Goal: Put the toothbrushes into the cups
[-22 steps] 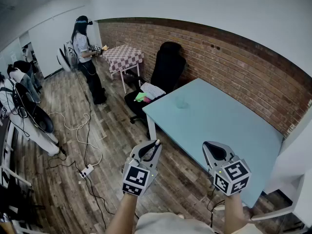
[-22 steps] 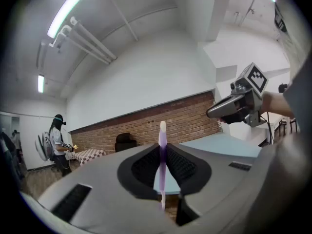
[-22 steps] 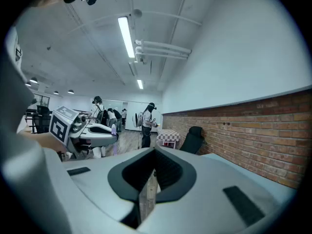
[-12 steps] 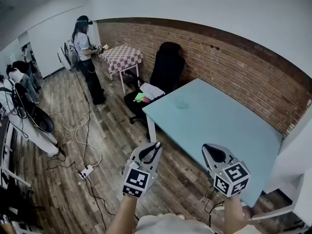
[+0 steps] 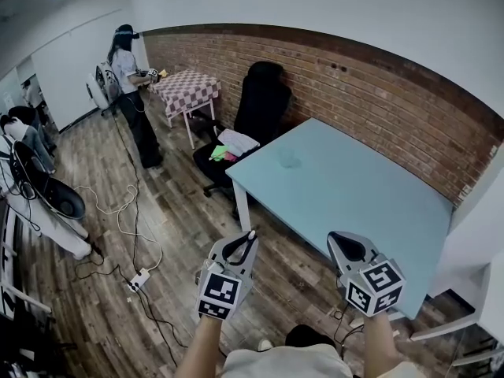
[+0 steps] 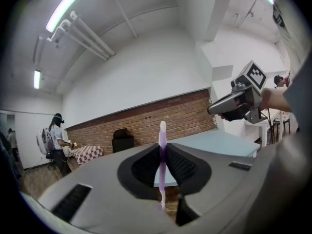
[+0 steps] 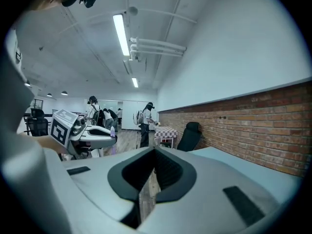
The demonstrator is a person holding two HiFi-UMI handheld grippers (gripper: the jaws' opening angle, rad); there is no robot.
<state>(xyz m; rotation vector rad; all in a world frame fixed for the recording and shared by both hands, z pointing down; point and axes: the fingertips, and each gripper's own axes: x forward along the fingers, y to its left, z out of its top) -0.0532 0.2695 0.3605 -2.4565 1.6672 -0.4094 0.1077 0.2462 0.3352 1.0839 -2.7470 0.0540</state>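
Note:
My left gripper is held over the wooden floor, short of the table's near corner, shut on a purple toothbrush that stands upright between its jaws, its pale tip poking past them. My right gripper hovers beside it at the table's front edge, shut with nothing between the jaws. What looks like a clear cup stands on the light blue table near its far left corner. In the right gripper view the left gripper shows at the left.
A black office chair with papers on its seat stands at the table's left end. A brick wall runs behind the table. A person stands by a checkered small table. Cables and a power strip lie on the floor.
The head view has shifted a little, so the room slides up and left in the picture. Both grippers keep their places and their closure, the toothbrush still in the left one.

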